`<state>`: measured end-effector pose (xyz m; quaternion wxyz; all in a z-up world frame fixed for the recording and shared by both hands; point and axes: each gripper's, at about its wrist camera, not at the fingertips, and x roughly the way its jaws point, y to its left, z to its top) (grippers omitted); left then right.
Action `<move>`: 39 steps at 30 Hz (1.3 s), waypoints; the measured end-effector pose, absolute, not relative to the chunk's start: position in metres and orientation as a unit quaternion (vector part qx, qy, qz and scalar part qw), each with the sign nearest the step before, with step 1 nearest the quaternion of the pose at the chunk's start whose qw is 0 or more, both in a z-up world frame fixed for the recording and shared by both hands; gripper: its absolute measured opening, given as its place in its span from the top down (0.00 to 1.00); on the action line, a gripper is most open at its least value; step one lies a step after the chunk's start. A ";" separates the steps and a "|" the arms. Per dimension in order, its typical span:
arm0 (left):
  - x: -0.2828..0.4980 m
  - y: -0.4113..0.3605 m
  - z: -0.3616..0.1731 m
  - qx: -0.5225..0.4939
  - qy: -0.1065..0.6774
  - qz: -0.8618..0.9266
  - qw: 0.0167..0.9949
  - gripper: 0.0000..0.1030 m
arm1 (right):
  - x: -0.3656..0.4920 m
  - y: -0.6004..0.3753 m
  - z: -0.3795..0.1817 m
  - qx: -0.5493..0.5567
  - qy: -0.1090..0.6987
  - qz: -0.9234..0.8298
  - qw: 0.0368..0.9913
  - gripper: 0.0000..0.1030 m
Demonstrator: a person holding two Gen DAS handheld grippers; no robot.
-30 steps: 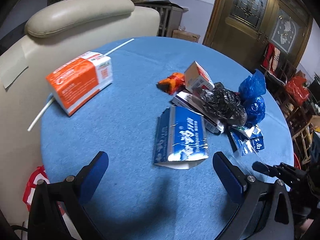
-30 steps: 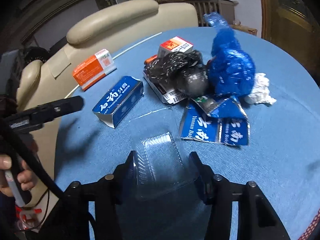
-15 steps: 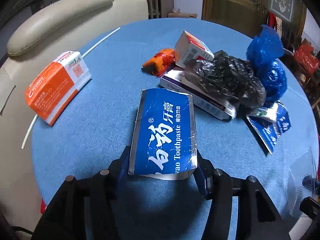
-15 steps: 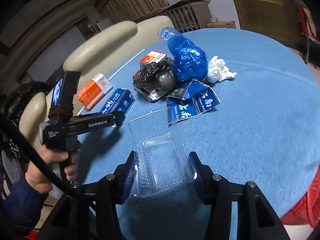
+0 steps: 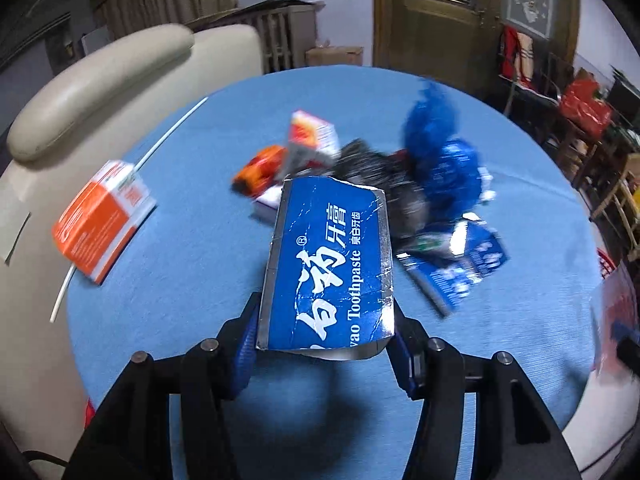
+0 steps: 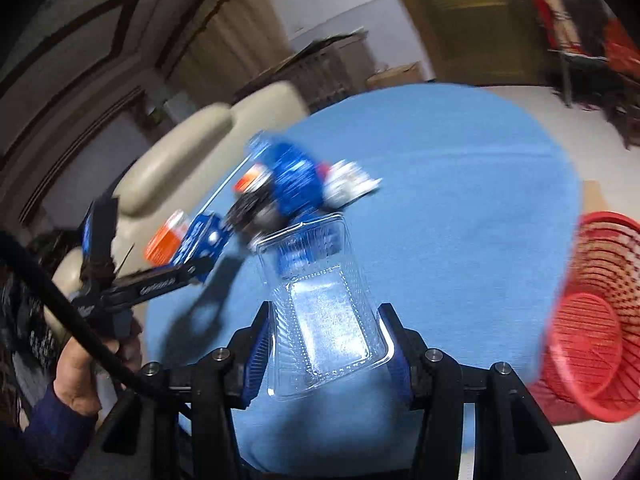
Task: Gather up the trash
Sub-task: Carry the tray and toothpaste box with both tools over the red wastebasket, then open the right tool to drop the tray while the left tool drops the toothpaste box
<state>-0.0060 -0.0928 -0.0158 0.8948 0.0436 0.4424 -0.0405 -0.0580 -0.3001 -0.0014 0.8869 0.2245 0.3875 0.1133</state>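
Observation:
My left gripper [image 5: 324, 340] is shut on a blue toothpaste box [image 5: 328, 264], lifted above the round blue table [image 5: 192, 248]. My right gripper [image 6: 328, 348] is shut on a clear plastic clamshell tray [image 6: 324, 300], held over the table's near edge. The right wrist view also shows the left gripper [image 6: 188, 272] with the blue box [image 6: 200, 240] at the left, held by a person's hand [image 6: 80, 368]. A pile of trash lies mid-table: a black bag [image 5: 376, 172], a blue bag [image 5: 444, 152], a flattened blue carton [image 5: 456, 260] and a small white-and-orange box [image 5: 312, 136].
A red mesh basket [image 6: 592, 312] stands on the floor at the right of the table. An orange box [image 5: 100, 220] and a white stick [image 5: 168, 132] lie at the table's left. A cream sofa [image 5: 96, 80] borders the table's far left. Crumpled white paper [image 6: 348, 184] sits by the pile.
My left gripper shut on the blue toothpaste box and lifted it off the table. My right gripper carried the clear tray back and to the right, bringing the red basket into view.

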 end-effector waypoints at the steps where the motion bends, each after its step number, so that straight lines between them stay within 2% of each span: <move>1: -0.006 -0.100 -0.014 0.045 0.441 -0.047 0.895 0.43 | -0.064 -0.315 0.000 0.233 0.381 0.095 0.890 0.47; 13: -0.017 -0.201 0.008 0.063 0.421 -0.161 0.890 0.43 | -0.115 -0.479 -0.022 0.306 0.355 -0.116 0.876 0.47; 27: -0.029 -0.337 0.016 0.124 0.402 -0.280 0.863 0.43 | -0.122 -0.534 -0.071 0.320 0.381 -0.179 0.849 0.46; 28: -0.034 -0.341 0.016 0.126 0.403 -0.285 0.861 0.43 | -0.122 -0.534 -0.072 0.320 0.384 -0.181 0.847 0.42; 33: -0.039 -0.368 0.009 0.140 0.414 -0.306 0.846 0.43 | -0.121 -0.548 -0.080 0.332 0.392 -0.191 0.836 0.32; 39: -0.048 -0.394 -0.004 0.158 0.428 -0.328 0.827 0.43 | -0.133 -0.554 -0.069 0.337 0.373 -0.208 0.839 0.32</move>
